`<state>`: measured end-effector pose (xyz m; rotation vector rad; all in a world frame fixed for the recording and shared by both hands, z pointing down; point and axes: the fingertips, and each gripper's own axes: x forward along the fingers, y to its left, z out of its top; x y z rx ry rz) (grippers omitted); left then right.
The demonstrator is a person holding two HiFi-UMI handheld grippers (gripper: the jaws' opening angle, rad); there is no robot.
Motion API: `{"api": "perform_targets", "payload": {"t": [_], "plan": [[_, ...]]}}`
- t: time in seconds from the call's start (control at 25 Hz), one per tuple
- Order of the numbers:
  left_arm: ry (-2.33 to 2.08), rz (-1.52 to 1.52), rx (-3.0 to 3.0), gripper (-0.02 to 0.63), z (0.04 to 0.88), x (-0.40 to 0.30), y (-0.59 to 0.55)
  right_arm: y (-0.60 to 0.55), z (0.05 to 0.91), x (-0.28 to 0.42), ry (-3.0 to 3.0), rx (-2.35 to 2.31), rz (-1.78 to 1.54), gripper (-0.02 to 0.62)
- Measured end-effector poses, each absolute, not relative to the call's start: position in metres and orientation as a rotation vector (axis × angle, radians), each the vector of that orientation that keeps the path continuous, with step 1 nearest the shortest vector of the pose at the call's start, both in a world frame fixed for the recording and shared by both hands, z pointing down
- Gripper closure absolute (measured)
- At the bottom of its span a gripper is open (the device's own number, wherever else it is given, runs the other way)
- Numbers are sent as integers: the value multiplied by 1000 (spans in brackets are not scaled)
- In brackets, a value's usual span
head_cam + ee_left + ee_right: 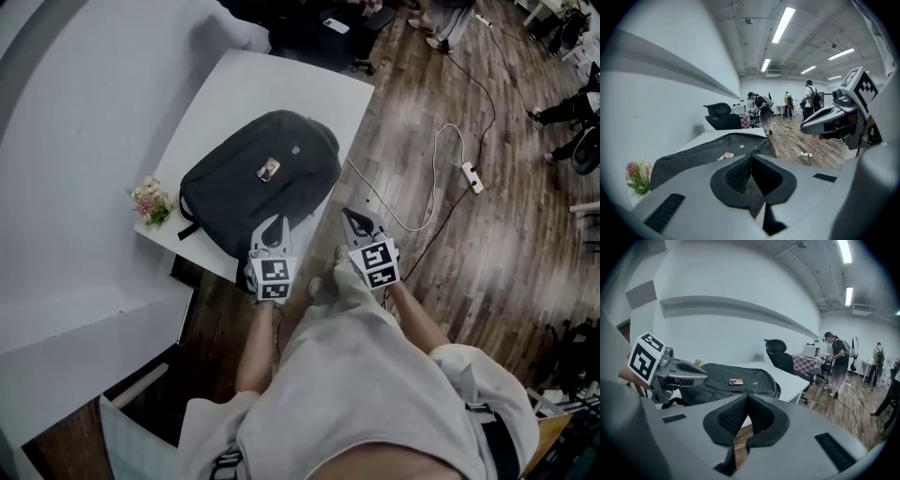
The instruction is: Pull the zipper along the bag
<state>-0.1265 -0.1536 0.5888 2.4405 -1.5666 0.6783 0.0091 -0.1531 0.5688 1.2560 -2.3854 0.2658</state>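
A dark grey backpack (262, 178) lies flat on the white table (234, 89), with a small picture tag (269, 170) on its front. My left gripper (270, 223) is shut and empty, hovering just off the bag's near edge at the table's front. My right gripper (356, 217) is shut and empty too, held over the floor to the right of the table. In the left gripper view the bag (712, 154) spreads out just past the closed jaws. From the right gripper view, the bag (736, 380) lies to the left. No zipper pull can be made out.
A small pink flower bunch (150, 201) sits at the table's left edge. A white power strip (471, 176) and its cable lie on the wooden floor to the right. A black office chair (780, 355) stands beyond the table. People stand at the room's far end.
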Motion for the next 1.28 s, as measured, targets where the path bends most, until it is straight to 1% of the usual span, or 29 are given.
{"api": "perform_targets", "payload": {"t": [0.32, 0.48, 0.68, 0.84, 0.88, 0.92, 0.96, 1.12, 1.28], "plan": [[-1531, 866, 2424, 578, 616, -117, -151, -161, 598, -1, -2398, 1141, 330, 581], [-1478, 1091, 2484, 578, 634, -110, -147, -159, 615, -3, -2391, 1081, 353, 581], [-1358, 1459, 2521, 577, 655, -103, -143, -160, 630, -7, -2384, 1017, 360, 581], [-1251, 1557, 2490, 574, 672, -96, -139, -160, 640, -12, -2382, 958, 358, 581], [-1226, 1566, 2469, 525, 677, -95, -138, -160, 642, -13, -2383, 944, 357, 581], [-1203, 1581, 2448, 414, 683, -95, -138, -160, 644, -15, -2385, 931, 354, 581], [-1188, 1602, 2436, 362, 688, -95, -138, -160, 646, -17, -2385, 918, 351, 581], [-1182, 1675, 2450, 353, 692, -89, -143, -160, 659, -26, -2382, 857, 363, 581], [-1193, 1662, 2443, 357, 692, -87, -158, -163, 668, -35, -2382, 816, 383, 581]]}}
